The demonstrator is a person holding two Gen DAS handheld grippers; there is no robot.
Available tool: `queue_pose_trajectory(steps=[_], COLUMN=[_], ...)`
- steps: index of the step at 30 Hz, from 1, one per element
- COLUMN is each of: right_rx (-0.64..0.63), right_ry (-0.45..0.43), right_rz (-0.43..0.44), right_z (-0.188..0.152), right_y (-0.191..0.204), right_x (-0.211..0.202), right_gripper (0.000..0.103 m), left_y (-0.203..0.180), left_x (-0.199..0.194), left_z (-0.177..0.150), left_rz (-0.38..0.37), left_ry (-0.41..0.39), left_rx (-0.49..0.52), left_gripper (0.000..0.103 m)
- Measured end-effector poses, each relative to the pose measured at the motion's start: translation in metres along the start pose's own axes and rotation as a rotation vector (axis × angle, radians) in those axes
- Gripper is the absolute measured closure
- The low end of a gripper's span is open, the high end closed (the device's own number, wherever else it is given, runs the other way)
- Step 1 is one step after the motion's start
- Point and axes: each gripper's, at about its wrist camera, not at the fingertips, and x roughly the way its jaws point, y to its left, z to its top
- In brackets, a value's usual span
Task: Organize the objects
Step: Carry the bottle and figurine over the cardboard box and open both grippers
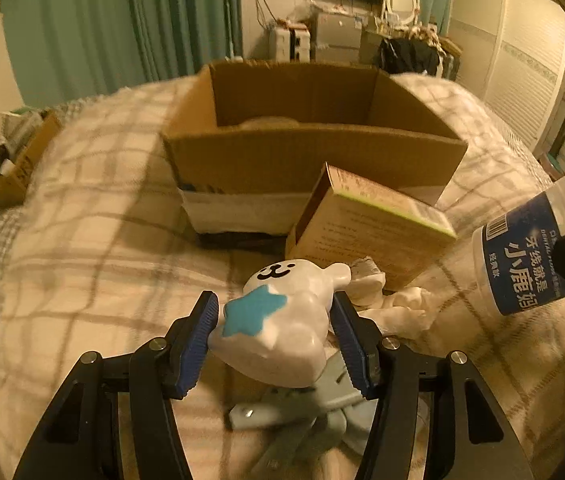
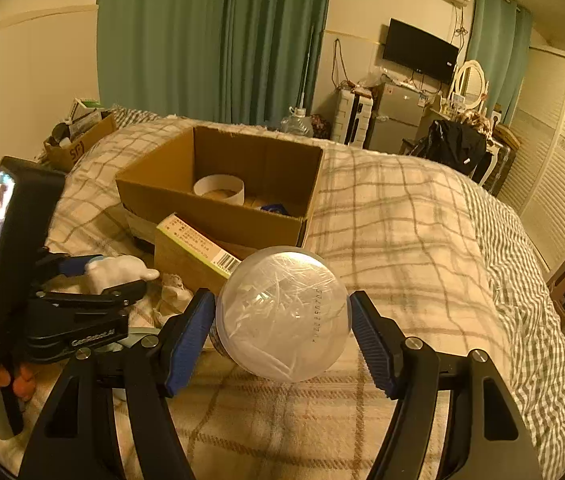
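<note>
The left gripper [image 1: 274,344] was clamped on a glossy white bear [image 1: 282,320] with a blue star, held above the bed [image 1: 82,240] near its front edge; the right gripper [image 2: 282,336] was squeezing a clear plastic jar [image 2: 282,316] by its round sides, also lifted off the blanket. Both loads looked risky, in my judgement: the bear was smooth, hard and lumpy, so the ribbed blue pads [image 1: 198,344] met curved shoulders rather than flats, and it could twist or squirt out if tilted. The jar was slick and cylindrical with a domed end, gripped across its width, and might roll between the pads or slip forward. The open cardboard box [image 2: 218,196] sat toward the middle of the bed, already holding a tape roll [image 2: 218,188]; a small carton [image 1: 370,232] leaned at its near wall and crumpled white cloth [image 1: 394,304] lay beside it, so a low approach could knock the carton over. The soft plaid blanket would let dropped things tumble.
</note>
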Motion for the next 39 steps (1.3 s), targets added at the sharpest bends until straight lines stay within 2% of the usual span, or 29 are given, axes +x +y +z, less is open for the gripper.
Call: queue_pose_trajectory(steps=[7,15,23,32,39], right_rx=[-0.016,-0.042,-0.077,-0.090,-0.059], right_ry=[-0.058,-0.136,-0.219,-0.249,-0.223], right_rz=[-0.023,-0.049,-0.062,-0.066,-0.053], right_z=[0.005,0.020,0.059,0.136,0.186], right_y=[0.005,0.012,0.016,0.014,0.004], right_x=[-0.032,-0.072,-0.088,-0.054,0.000], right_gripper=[0.034,0.035,0.035,0.035,0.036], left_y=[0.006,0.007,0.015,0.033,0.044], left_x=[-0.044,-0.100,-0.137,-0.141,-0.108], left_z=[0.000,0.011,0.047,0.116,0.165], left_rz=[0.013,0.016,0.052,0.138,0.157], left_ry=[-0.072,-0.188,-0.300,-0.396,-0.397], left_rx=[-0.035,-0.018,-0.034,-0.091,-0.107], left_gripper=[0.044,0.044,0.044,0.044,0.044])
